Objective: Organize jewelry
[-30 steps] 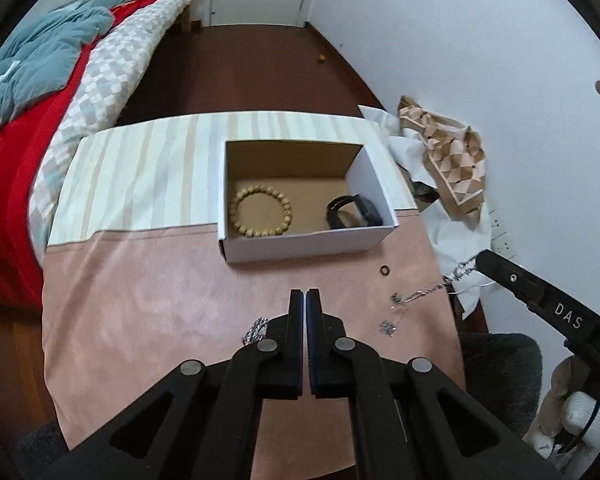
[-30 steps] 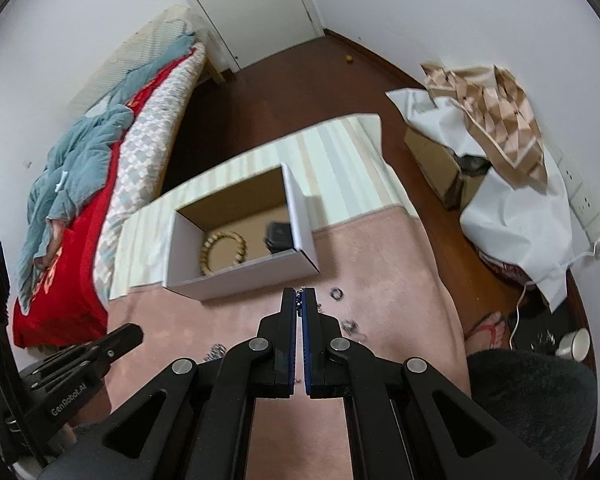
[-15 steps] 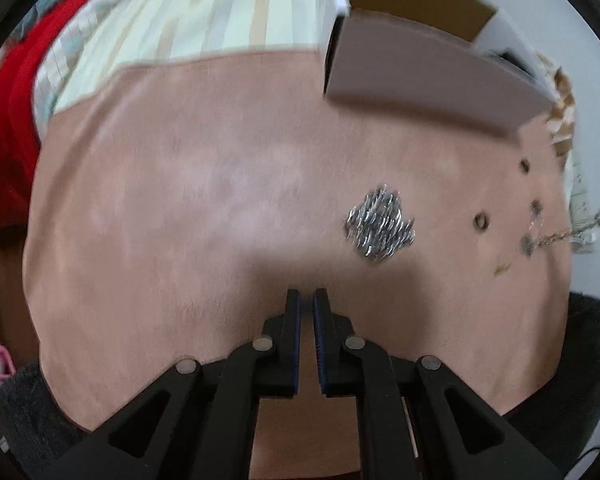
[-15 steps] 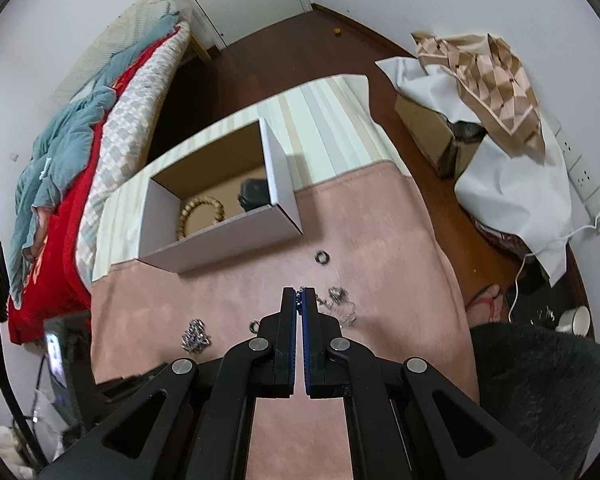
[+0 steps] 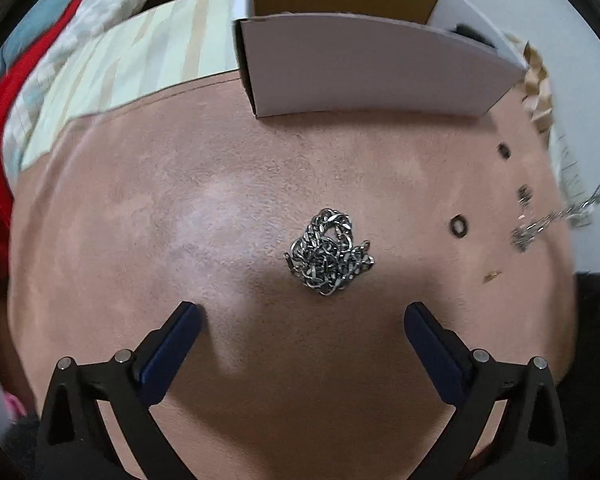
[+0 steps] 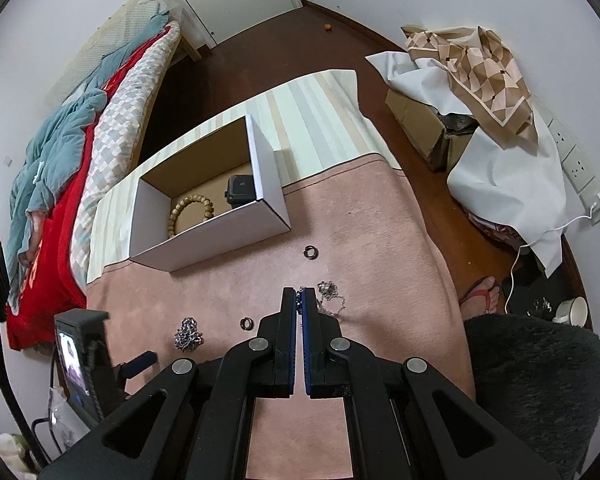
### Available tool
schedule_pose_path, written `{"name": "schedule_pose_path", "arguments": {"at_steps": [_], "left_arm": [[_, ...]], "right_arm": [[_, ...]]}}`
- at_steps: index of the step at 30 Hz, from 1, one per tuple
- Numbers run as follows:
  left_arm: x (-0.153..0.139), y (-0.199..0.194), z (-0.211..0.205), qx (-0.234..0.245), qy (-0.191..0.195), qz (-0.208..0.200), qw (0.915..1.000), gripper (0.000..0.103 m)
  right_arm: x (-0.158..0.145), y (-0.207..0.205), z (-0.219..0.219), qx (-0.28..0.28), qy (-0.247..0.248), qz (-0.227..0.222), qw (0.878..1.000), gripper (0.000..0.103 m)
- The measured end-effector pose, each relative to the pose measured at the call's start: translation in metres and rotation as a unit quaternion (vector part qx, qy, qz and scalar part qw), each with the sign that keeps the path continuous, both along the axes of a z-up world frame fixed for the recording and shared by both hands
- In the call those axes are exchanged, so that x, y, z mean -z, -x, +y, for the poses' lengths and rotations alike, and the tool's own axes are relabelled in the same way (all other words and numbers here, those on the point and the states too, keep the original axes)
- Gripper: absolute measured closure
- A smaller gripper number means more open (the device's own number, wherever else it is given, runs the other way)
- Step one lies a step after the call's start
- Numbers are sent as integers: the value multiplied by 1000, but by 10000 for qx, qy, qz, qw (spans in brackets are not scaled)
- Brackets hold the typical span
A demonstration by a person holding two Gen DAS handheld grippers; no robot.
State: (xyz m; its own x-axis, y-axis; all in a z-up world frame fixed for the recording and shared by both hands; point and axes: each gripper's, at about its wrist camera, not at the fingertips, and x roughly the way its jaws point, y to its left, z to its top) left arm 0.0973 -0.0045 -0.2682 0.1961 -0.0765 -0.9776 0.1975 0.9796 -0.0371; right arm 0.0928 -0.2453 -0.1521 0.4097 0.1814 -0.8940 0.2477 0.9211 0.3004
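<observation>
A bunched silver chain lies on the pink cloth, just ahead of my left gripper, which is open wide and low over the cloth. The chain also shows in the right wrist view. My right gripper is shut on a thin silver necklace that hangs from its tips; the necklace also shows at the right in the left wrist view. A white cardboard box holds a wooden bead bracelet and a black watch.
Two dark rings lie on the pink cloth. A small gold piece lies near the right edge. A bed is to the left. Bags and a box stand on the floor at the right.
My left gripper tipped down toward the cloth, moved close to the bunched chain and opened wide. My right gripper lifted slightly with the necklace still in it.
</observation>
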Motion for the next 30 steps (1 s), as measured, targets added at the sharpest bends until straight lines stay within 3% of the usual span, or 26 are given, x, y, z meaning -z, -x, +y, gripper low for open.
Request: {"name": "schedule_pose_path", "arguments": {"at_steps": [2,4,6,8,9,11,14,15,24,30], "left_arm": [[2,1,-1,-112,-22,-1,9999,1],[1,0,-1,-231,37,-56,9997,9],[-2,-2,-1,-239,10,-185,9995,32],[-3,-8,-5,-153,-49,-244,9996,45],[-4,-8,-9,-79,-82,-310,9995,60],[-5,-9,-16,55,-95,-357,9993,80],[-8,-11,-26,120,-209,-426,9988,83],[-11,-10,-28,125,-187,-461,9987,94],[-80,-21,-14,76,372,-852,9956,96],[-150,-39,-6,-7,876,-1234,9885,96]], "right_arm": [[2,0,0,-5,-4,28,10000,101],[3,0,0,-13,3,37,10000,101],[4,0,1,-16,-9,66,10000,101],[7,0,1,-13,-12,90,10000,101],[8,0,1,-13,-21,112,9999,100],[10,-1,1,-9,-30,131,9999,100],[10,0,1,-15,-19,117,9999,100],[9,0,1,-12,-8,102,9999,100],[-10,-5,-4,-4,-33,-124,9999,100],[-33,-13,4,-173,-146,-368,9991,101]]}}
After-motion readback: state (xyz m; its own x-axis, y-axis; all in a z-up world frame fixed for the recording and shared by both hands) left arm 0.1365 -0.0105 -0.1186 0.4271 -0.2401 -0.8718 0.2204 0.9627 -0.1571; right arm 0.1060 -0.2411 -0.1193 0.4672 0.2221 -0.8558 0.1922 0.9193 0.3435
